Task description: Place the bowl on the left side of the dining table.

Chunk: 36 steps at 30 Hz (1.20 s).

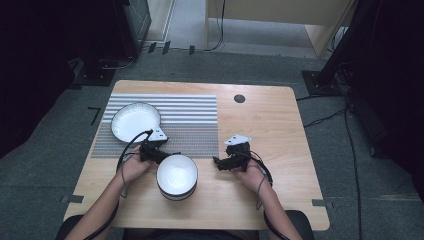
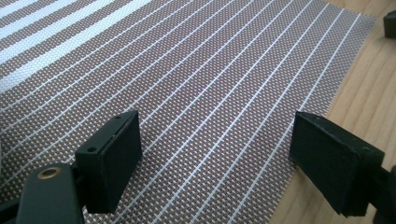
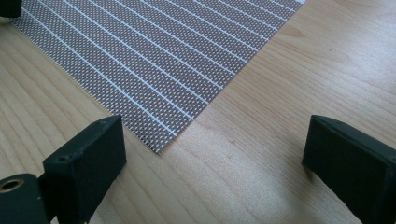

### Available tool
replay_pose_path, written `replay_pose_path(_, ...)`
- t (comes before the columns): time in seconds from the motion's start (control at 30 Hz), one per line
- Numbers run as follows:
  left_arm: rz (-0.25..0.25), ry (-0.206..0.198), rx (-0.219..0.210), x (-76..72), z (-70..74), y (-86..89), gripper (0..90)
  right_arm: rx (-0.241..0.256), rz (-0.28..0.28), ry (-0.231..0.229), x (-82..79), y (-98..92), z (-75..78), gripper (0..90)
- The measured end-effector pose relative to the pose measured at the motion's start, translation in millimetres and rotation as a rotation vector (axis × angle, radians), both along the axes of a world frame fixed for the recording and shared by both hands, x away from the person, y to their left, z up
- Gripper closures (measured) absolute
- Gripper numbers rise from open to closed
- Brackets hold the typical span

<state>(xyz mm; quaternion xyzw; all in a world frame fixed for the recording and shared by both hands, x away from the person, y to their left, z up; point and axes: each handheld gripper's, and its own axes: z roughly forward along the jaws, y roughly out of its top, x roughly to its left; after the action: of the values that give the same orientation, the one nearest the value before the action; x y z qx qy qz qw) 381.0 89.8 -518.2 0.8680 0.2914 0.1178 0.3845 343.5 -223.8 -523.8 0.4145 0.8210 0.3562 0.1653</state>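
Both grippers hover empty near frame centre. A white bowl stack (image 1: 177, 177) sits lower centre on the bench (image 1: 270, 130); a white plate (image 1: 135, 121) lies upper left on the striped placemat (image 1: 190, 125). Likely next: approach a bowl rim squarely, then close. Left gripper (image 1: 150, 150) fingers (image 2: 112, 158) spread wide over the mat; right gripper (image 1: 231, 156) fingers (image 3: 88, 163) equally spread, touching nothing.
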Motion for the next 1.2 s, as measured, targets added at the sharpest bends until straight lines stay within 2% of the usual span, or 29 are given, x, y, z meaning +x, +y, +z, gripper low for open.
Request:
replay_pose_path(0.07, 0.000, -0.009, 0.012, -0.9, -0.2, -1.2, 16.3, 0.000, 0.000, 0.000, 0.0, 0.0, 0.0, 5.3)
replay_pose_path(0.37, 0.010, -0.009, 0.012, -1.5, -0.2, -1.7, 15.6, 0.001, -0.006, 0.000, -0.8, 0.3, 0.0, 5.3)
replay_pose_path(0.4, 0.039, -0.008, 0.017, -2.7, -0.4, -2.4, 14.4, 0.001, -0.006, 0.000, -0.8, 0.3, 0.0, 5.3)
replay_pose_path(0.43, 0.039, -0.008, 0.017, -2.7, -0.4, -2.4, 13.0, 0.001, -0.006, 0.000, -0.8, 0.3, 0.0, 5.3)
replay_pose_path(0.53, 0.085, -0.005, 0.018, -5.3, -0.7, -4.2, 11.3, 0.001, -0.005, -0.002, -0.7, 0.2, -0.1, 5.3)
replay_pose_path(0.77, 0.109, -0.004, 0.020, -6.3, -0.8, -6.8, 10.7, 0.003, -0.007, -0.001, -0.7, 0.5, -0.1, 5.3)
replay_pose_path(0.87, 0.150, -0.002, 0.020, -7.7, -1.0, -11.4, 9.8, 0.003, -0.007, -0.001, -0.7, 0.5, -0.1, 5.3)
replay_pose_path(1.2, 0.126, 0.005, 0.033, -4.6, 0.4, -12.1, 9.3, 0.003, -0.007, -0.001, -0.7, 0.4, -0.1, 5.3)
